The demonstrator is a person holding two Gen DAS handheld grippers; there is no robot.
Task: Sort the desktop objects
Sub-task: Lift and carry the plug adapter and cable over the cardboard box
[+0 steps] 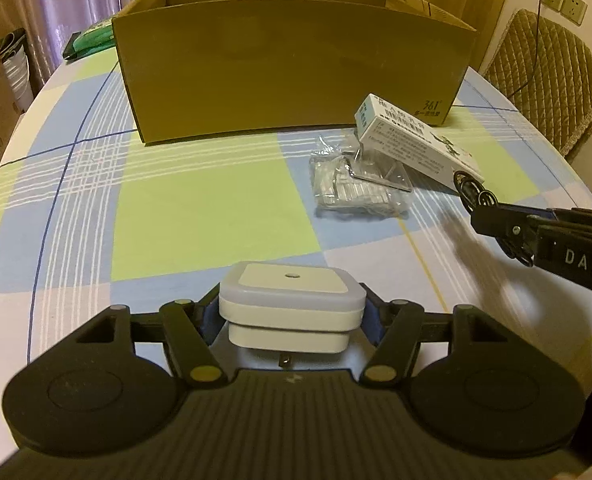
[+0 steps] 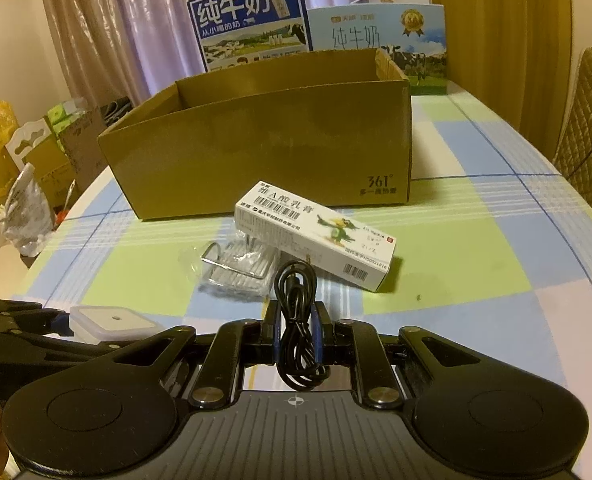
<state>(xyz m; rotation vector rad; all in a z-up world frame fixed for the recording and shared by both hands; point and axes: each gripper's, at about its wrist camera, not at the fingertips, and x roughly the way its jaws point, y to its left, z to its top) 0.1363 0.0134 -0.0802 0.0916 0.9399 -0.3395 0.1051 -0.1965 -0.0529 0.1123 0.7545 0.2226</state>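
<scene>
My left gripper (image 1: pixel 292 312) is shut on a white square plug-in night light (image 1: pixel 292 300), held above the checked tablecloth. That light (image 2: pixel 112 320) also shows at the lower left of the right wrist view. My right gripper (image 2: pixel 296 320) is shut on a coiled black cable (image 2: pixel 296 320); from the left wrist view the gripper (image 1: pixel 496 220) enters from the right with the cable (image 1: pixel 472 192). A white medicine box (image 2: pixel 316 244) and a clear bag of small white parts with a hex key (image 2: pixel 236 268) lie on the cloth in front of an open cardboard box (image 2: pixel 256 152).
Two milk cartons (image 2: pixel 252 36) stand behind the cardboard box. A padded chair (image 1: pixel 548 88) is at the table's right side. Bags and boxes (image 2: pixel 28 168) sit on the floor beyond the left table edge. A dark green item (image 1: pixel 92 40) lies left of the box.
</scene>
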